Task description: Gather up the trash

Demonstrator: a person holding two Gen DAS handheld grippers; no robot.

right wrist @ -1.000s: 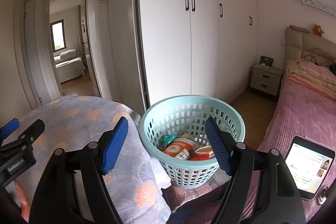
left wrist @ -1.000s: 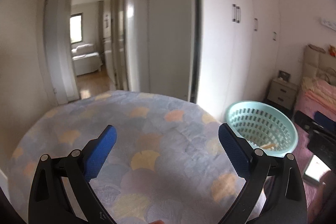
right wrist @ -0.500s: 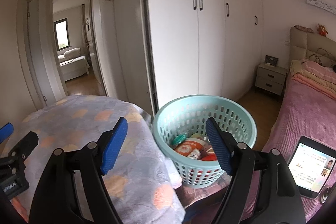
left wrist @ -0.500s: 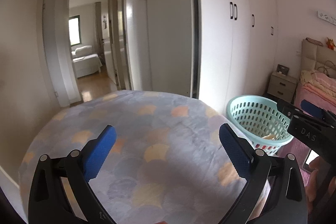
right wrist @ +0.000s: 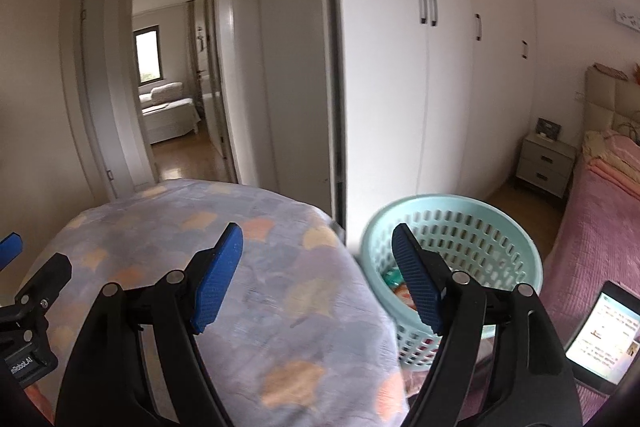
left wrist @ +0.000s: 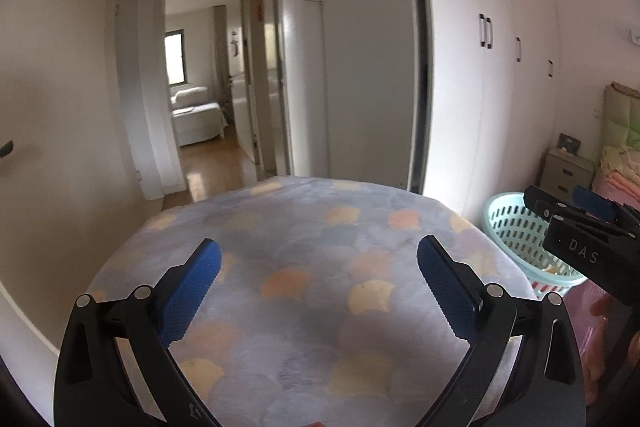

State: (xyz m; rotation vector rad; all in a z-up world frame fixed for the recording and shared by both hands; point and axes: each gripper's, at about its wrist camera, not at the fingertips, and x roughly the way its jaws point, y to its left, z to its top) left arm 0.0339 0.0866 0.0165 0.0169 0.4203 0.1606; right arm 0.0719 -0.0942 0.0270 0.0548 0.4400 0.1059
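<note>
Plainly the wardrobe (right wrist: 400,67) dominates the room, its white doors running along the wall behind everything else. Next in bulk is the bench (left wrist: 304,291), draped in a lilac cloth with peach and yellow patches; no loose trash shows on the part of its top that either camera takes in. Beside the bench, on the side toward the pink bed (right wrist: 592,227), stands the pale green basket (right wrist: 472,227), probably set there so scraps can be dropped in with a short reach.

The left gripper (left wrist: 318,269) hangs over the middle of the bench, its jaws spread wide with nothing between them. The right gripper (right wrist: 316,273) hangs over the bench's edge nearest the basket, jaws likewise wide apart and empty. My guess is that both are held ready while the person looks for anything more to pick up.

Only the right camera looks down into the basket, where some colourful wrappers (right wrist: 396,285) lie at the bottom, along with a lit tablet (right wrist: 600,339) on the bed. The left camera sees just the basket's outer wall, half hidden by the other gripper.
</note>
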